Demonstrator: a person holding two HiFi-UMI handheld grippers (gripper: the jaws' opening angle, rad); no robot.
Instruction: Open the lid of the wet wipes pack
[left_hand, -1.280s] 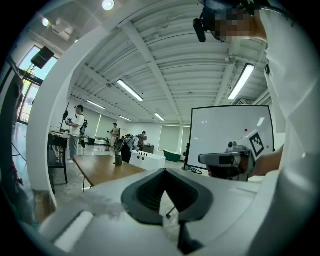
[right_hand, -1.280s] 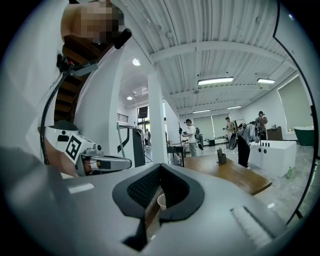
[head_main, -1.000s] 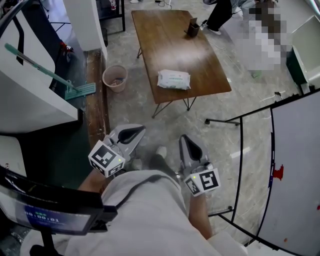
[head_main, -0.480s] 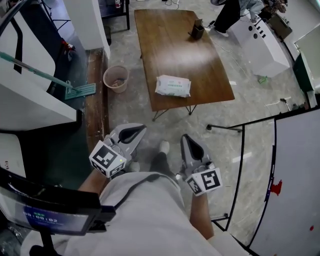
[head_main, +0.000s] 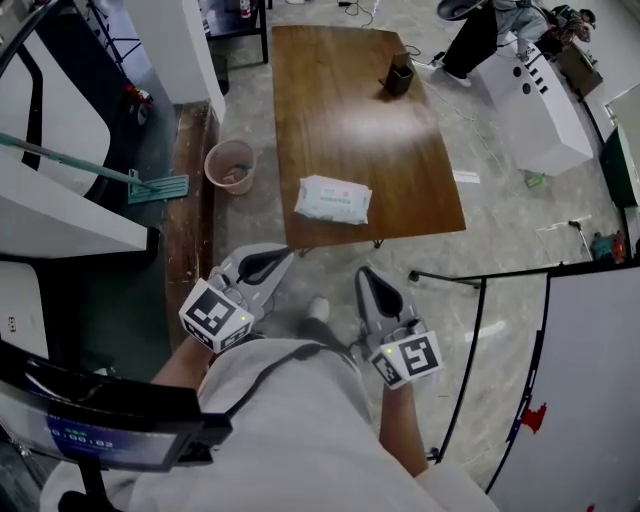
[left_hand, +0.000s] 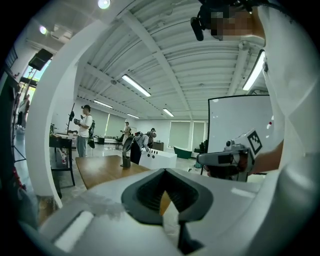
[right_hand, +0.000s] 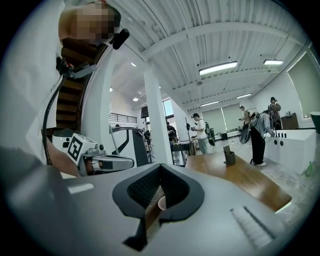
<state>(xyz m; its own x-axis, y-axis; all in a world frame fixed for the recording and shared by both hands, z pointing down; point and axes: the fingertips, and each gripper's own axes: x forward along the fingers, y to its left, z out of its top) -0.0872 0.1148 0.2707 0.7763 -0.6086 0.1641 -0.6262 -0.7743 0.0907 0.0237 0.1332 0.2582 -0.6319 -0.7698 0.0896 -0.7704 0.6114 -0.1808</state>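
Head view: nudged with closed fingers, the wet wipes pack (head_main: 333, 199) could slide off the tabletop (head_main: 360, 110), since it lies flat by the near edge, well apart from both grippers.

Left gripper view: left gripper (left_hand: 165, 172) fingers closed, empty.

Right gripper view: right gripper (right_hand: 160, 169) fingers likewise closed on nothing.

Ahead of you the floor up to the long brown wooden table (head_main: 350, 120) lies open. Its top is bare all round the white wet wipes pack (head_main: 333, 199) near the front edge. A small dark holder (head_main: 398, 77) stands far back. A pink round bin (head_main: 230, 166) flanks the table's left, and a black-framed whiteboard (head_main: 590, 360) closes off your right.
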